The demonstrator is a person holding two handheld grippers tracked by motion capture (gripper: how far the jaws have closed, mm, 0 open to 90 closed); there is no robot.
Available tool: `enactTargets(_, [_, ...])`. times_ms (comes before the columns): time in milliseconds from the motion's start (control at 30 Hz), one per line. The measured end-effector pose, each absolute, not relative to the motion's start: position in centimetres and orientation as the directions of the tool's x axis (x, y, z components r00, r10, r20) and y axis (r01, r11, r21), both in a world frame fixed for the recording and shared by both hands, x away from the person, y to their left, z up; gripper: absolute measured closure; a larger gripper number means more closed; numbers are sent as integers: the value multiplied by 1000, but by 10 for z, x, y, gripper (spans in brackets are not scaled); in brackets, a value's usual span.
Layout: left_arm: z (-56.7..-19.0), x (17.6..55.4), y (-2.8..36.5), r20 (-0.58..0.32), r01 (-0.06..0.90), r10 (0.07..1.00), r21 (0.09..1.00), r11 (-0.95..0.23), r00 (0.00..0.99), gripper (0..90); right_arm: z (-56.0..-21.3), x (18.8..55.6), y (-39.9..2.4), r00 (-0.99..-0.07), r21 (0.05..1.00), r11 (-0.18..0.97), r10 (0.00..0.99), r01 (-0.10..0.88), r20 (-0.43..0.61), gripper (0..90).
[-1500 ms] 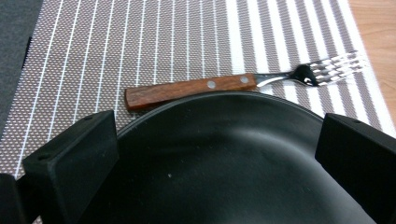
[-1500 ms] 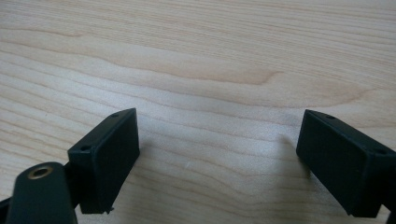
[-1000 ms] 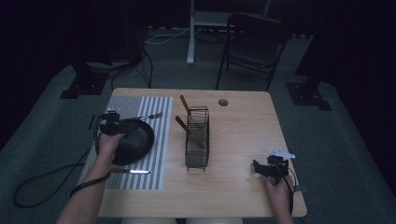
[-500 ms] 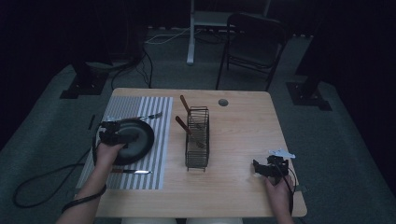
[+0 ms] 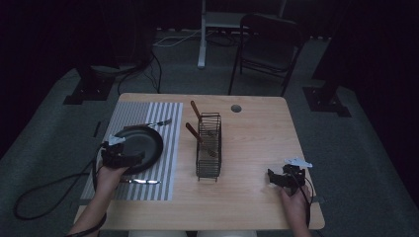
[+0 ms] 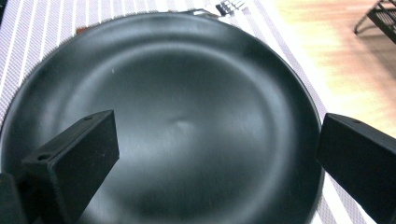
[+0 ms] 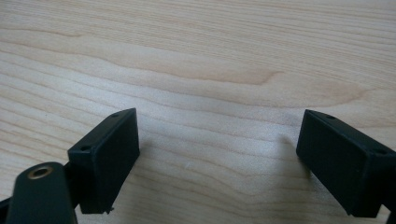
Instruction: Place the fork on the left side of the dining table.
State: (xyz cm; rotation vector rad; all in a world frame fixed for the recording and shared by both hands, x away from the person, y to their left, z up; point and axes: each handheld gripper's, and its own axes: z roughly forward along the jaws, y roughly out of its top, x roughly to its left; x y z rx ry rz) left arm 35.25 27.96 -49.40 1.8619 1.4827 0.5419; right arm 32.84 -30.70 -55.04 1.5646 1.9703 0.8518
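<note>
Left gripper view: plate [image 6: 187, 116] under gripper [image 6: 219, 154]

The premises appeared to be a darkened recording studio or lab: a lone wooden bench [image 5: 257, 148] stood on grey carpet [image 5: 356, 163], with black stand bases [image 5: 86, 91], trailing cables [image 5: 148, 69] and an empty chair [image 5: 269, 44].

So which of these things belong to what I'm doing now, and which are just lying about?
In the job:
- left gripper, jaws open over the plate
- black plate on the striped mat

Lying about:
- fork beyond the plate
- knife on the near side
- wire rack with wooden utensils
- right gripper, open over bare table
</note>
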Motion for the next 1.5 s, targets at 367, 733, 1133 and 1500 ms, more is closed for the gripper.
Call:
enactTargets(367, [-511, 309, 285, -113, 658, 964, 749, -77, 242, 0, -550, 328, -307, -230, 723, 152, 973, 674, 10, 130])
enactTargets(733, [-516, 264, 298, -85, 610, 981, 791, -40, 173, 0, -550, 328, -307, -230, 723, 151, 973, 675, 11, 130])
enactTargets(1133, [-530, 234, 322, -45, 601, 998, 799, 4, 54, 0, -550, 328, -307, -230, 722, 151, 973, 675, 11, 130])
enactTargets(1500, [-538, 224, 325, -44, 615, 999, 788, 23, 18, 0, -550, 328, -307, -230, 722, 151, 973, 675, 11, 130])
